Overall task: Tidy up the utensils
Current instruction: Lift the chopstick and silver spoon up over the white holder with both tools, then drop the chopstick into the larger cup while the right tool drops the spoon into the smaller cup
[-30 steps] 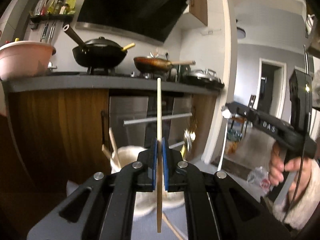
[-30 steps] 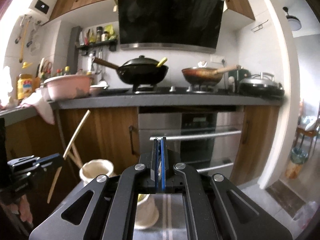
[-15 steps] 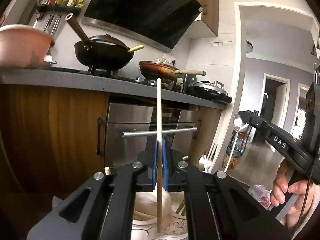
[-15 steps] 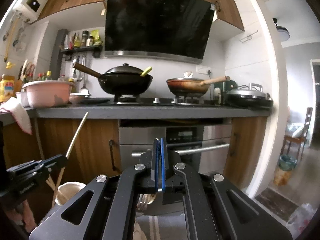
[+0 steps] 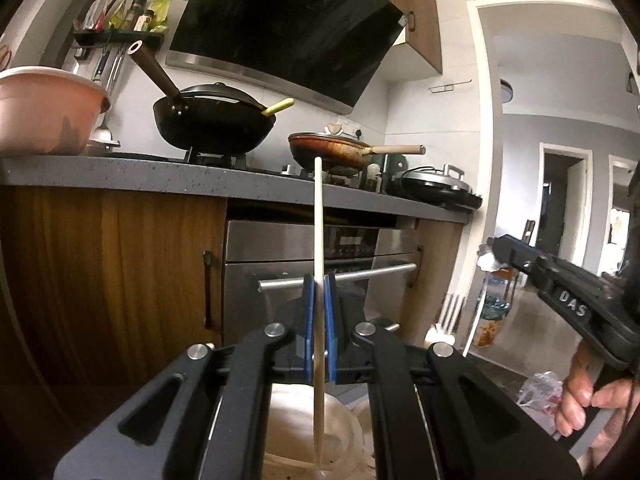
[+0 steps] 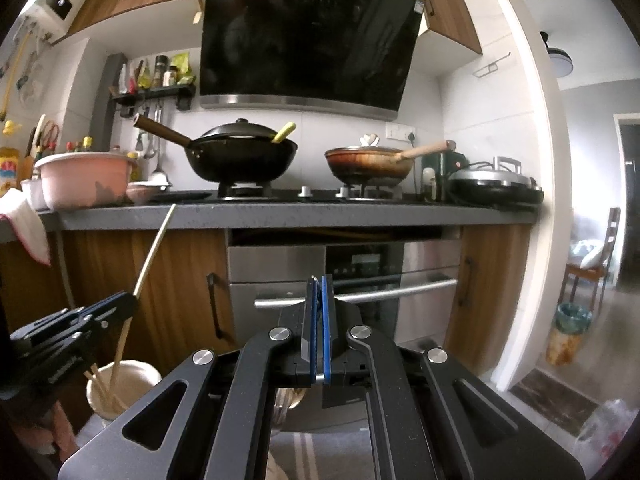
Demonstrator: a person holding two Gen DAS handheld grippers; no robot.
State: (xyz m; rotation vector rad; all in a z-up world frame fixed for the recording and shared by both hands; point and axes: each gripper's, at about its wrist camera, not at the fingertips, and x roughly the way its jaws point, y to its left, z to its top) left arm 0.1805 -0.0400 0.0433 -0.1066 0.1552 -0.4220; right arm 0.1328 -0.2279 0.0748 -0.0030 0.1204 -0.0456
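the left gripper [image 5: 319, 328] pinches a long, thin, pale wooden chopstick [image 5: 318, 240] between its blue pads, standing almost straight up, its tip down in the round cream holder [image 6: 120, 384]. the right gripper [image 6: 318, 332] is squeezed tight on something shiny below it, too hidden to name. the grey counter edge [image 6: 320, 212] hangs above.

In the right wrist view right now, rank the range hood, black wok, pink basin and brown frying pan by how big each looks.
1. range hood, clearly largest.
2. black wok.
3. pink basin and brown frying pan look about alike; the basin sits nearer the fisheye edge, so I won't rank them.
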